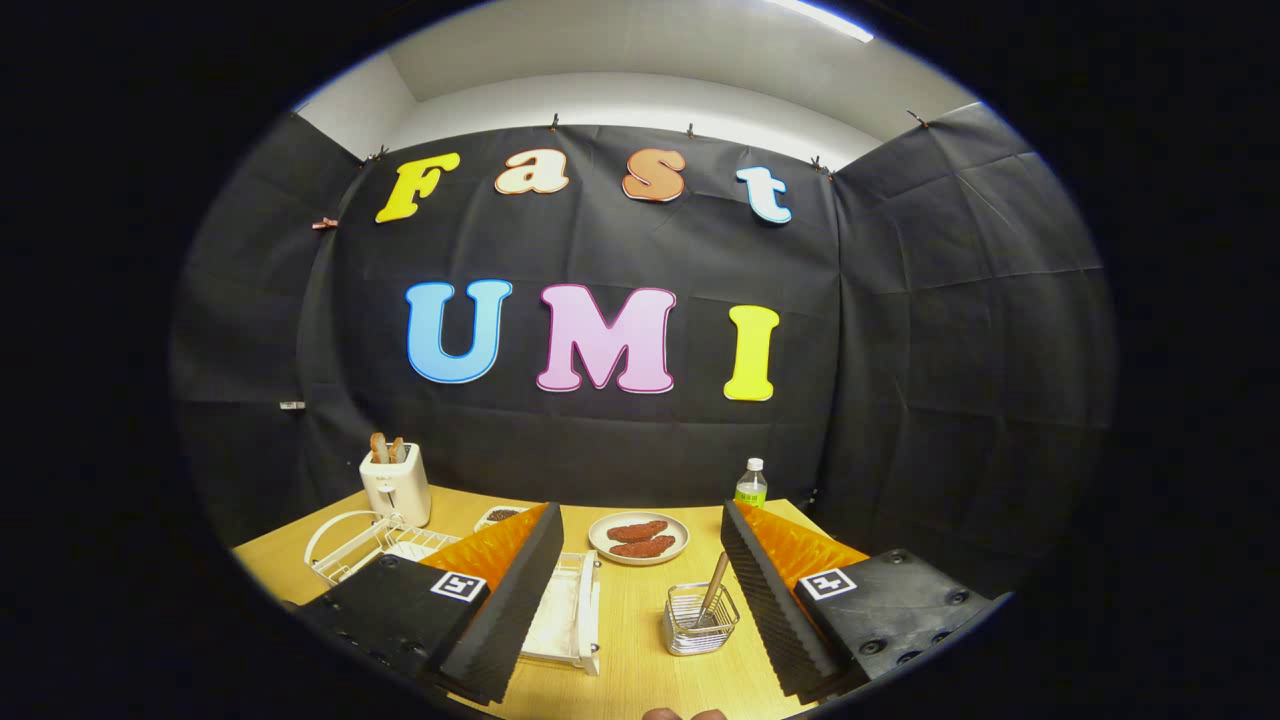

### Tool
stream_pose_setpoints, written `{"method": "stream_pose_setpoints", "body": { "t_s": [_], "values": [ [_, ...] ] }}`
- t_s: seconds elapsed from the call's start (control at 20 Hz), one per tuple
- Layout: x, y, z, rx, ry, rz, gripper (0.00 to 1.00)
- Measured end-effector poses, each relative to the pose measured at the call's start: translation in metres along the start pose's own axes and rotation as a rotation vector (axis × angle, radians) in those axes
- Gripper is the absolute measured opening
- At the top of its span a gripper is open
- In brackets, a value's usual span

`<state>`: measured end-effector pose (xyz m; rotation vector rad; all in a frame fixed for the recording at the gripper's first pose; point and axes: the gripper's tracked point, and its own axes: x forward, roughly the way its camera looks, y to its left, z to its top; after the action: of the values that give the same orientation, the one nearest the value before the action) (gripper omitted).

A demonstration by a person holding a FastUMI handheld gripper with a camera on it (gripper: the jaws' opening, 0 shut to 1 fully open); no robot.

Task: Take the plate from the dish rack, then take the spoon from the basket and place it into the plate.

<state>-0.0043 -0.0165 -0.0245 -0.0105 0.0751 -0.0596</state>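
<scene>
My gripper (640,514) is open above the wooden table (630,650), with nothing between its fingers. A white wire dish rack (400,545) stands at the left, partly hidden behind the left finger (510,590). What looks like a white plate (335,535) stands on edge in it. A small wire basket (700,622) sits between the fingers, close to the right one. A spoon stands in the basket, and its brown handle (714,585) leans to the right.
A white toaster (396,484) with bread stands behind the rack. A round plate with brown food (640,538) and a small bowl (498,516) lie further back, and a bottle (751,485) stands by the black wall. The rack's white drip tray (575,605) reaches towards the table's middle.
</scene>
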Motion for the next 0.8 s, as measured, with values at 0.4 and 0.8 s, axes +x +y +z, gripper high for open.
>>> {"method": "stream_pose_setpoints", "body": {
  "t_s": [0.4, 0.8],
  "values": [
    [0.047, 0.026, -0.026, 0.026, 0.195, 0.055, 0.98],
    [0.107, 0.091, -0.044, -0.128, 0.328, 0.111, 0.97]
  ]
}}
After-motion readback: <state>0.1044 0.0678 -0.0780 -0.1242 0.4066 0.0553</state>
